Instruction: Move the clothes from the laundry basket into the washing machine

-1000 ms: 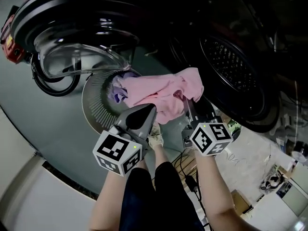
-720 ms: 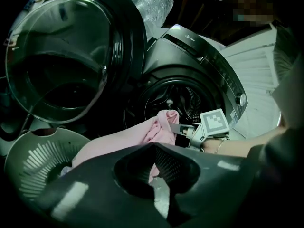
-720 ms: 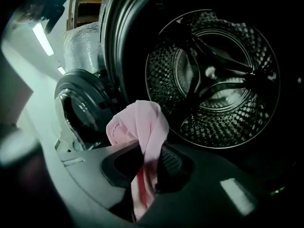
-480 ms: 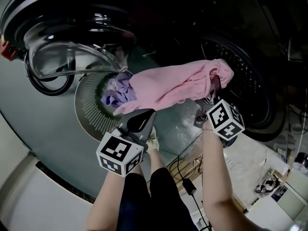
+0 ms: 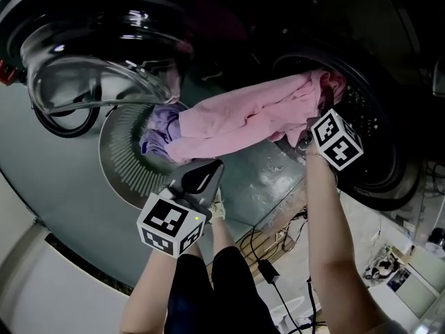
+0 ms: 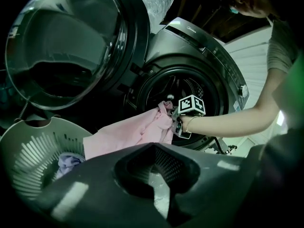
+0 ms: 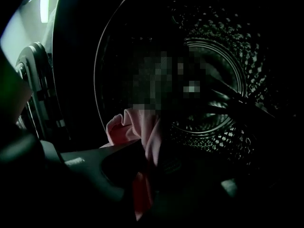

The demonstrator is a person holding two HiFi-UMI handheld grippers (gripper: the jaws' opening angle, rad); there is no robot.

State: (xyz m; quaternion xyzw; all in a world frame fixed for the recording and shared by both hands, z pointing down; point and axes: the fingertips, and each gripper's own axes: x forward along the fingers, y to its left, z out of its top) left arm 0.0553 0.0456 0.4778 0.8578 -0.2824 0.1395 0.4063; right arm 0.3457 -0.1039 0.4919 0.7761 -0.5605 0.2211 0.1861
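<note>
- Head view: right gripper [image 5: 314,120] sits at the mouth of the washing machine drum [image 5: 368,110], with its jaws clamped on one end of the pink garment [image 5: 243,120].
- The right gripper view agrees: a pink fold is pinched between the jaws, with the drum straight ahead. What shows of the drum interior looks bare, but the view is dark.
- The garment's lead end lies on the drum's lip. The rest sags away from the drum in a long span, and its tail is over the rim of the laundry basket [image 5: 118,165].
- Left gripper [image 5: 212,169] is well back from the drum, on the near side of the basket. Its jaws are together with nothing in them.
- Progress, my read: early. The pink piece is about halfway across and not yet inside. It needs feeding fully in.
- A purple garment [image 5: 158,132] waits in the basket. I can't tell if more lies under it.
- Materials:
  - Pink is thin, soft and limp, creased along the drape.
  - Purple is a crumpled heap.
  - The basket is round grey plastic with a slotted wall.
  - The drum is shiny perforated metal.
  - The door [image 5: 90,82] is a round dark ring with a clear bulging glass bowl. It is swung open, beyond the basket from the drum.
</note>
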